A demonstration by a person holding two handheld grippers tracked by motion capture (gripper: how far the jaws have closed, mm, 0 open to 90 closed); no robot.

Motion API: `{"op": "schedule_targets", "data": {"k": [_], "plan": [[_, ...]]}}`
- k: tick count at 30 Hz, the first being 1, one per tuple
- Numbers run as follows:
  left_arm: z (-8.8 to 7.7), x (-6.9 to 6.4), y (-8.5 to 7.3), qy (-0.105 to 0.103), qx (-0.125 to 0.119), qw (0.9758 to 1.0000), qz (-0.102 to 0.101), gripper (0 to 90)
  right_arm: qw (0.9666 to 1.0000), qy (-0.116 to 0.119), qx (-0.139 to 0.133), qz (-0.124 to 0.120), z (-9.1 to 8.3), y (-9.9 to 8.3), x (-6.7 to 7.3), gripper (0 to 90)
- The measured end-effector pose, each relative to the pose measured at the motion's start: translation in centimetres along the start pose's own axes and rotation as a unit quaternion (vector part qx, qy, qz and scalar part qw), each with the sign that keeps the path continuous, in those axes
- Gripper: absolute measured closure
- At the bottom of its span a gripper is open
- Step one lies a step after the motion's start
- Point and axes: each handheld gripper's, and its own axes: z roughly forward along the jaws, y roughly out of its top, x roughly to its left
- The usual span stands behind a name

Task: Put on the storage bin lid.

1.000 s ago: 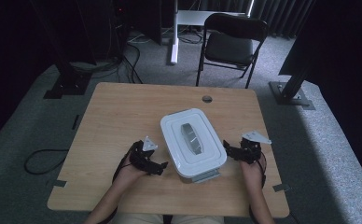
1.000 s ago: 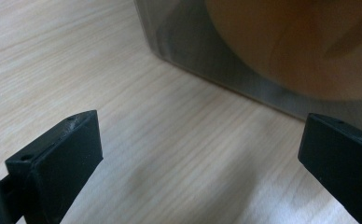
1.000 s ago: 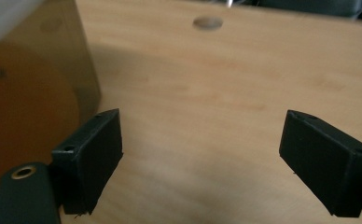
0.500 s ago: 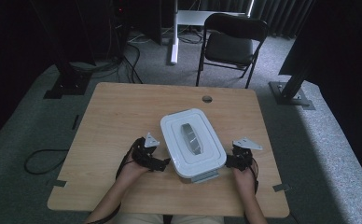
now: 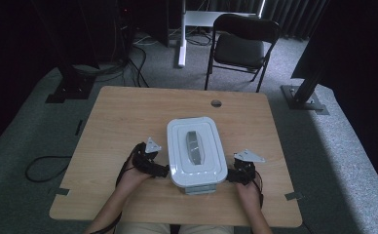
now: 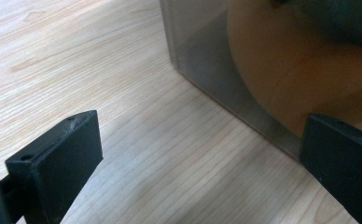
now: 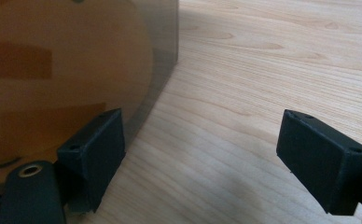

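Container (image 5: 197, 151): we see the white-lidded box near the front middle of the table (image 5: 128, 112).
Left gripper (image 5: 163, 170): we hold it against the container's left side, jaws spread, gripping nothing.
Right gripper (image 5: 230, 176): we hold it at the container's right side, jaws spread, gripping nothing.

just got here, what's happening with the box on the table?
A person holds a gripper in each hand at the near corners of a white-lidded container on the wooden table. The left gripper is at its left side and the right gripper at its right. In both gripper views the jaws are wide open, one jaw next to the container's translucent wall and the other over bare table. Nothing is gripped, and the lid is on.
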Motion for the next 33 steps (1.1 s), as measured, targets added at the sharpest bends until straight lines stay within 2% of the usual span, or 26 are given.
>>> {"op": "schedule_targets", "data": {"k": [5, 9, 16, 21, 24, 29, 33], "plan": [[-0.3, 0.2, -0.1, 0.001, 0.006, 1.0000, 0.006, 0.3, 0.9998, -0.017, 0.002, -0.004, -0.1, -0.1, 1.0, 15.2], [-0.5, 0.3, -0.1, 0.004, 0.010, 0.9998, 0.015, 0.3, 0.9998, -0.022, -0.001, -0.004, -0.3, -0.3, 1.6, 16.4], [-1.0, 0.7, -0.4, 0.008, 0.003, 0.9999, 0.010, 0.4, 0.9999, -0.013, 0.002, 0.003, -0.5, -0.5, 2.3, 16.7], [-1.2, 0.9, -0.6, 0.002, -0.006, 1.0000, 0.006, 0.4, 1.0000, -0.003, 0.003, -0.006, -0.3, -0.2, 1.6, 12.3], [-1.4, 1.0, -0.7, 0.000, -0.010, 0.9999, 0.006, 0.4, 0.9998, -0.012, 0.011, -0.013, -0.2, -0.2, 1.2, 12.3], [-1.8, 1.3, -0.9, -0.004, -0.019, 0.9998, -0.004, 0.4, 0.9998, -0.015, 0.009, -0.008, -0.3, -0.1, 0.6, 12.3], [-2.1, 1.3, -1.0, -0.006, -0.021, 0.9998, 0.002, 0.4, 0.9999, -0.012, -0.006, 0.001, -0.7, 0.2, 0.1, 12.3]]}}
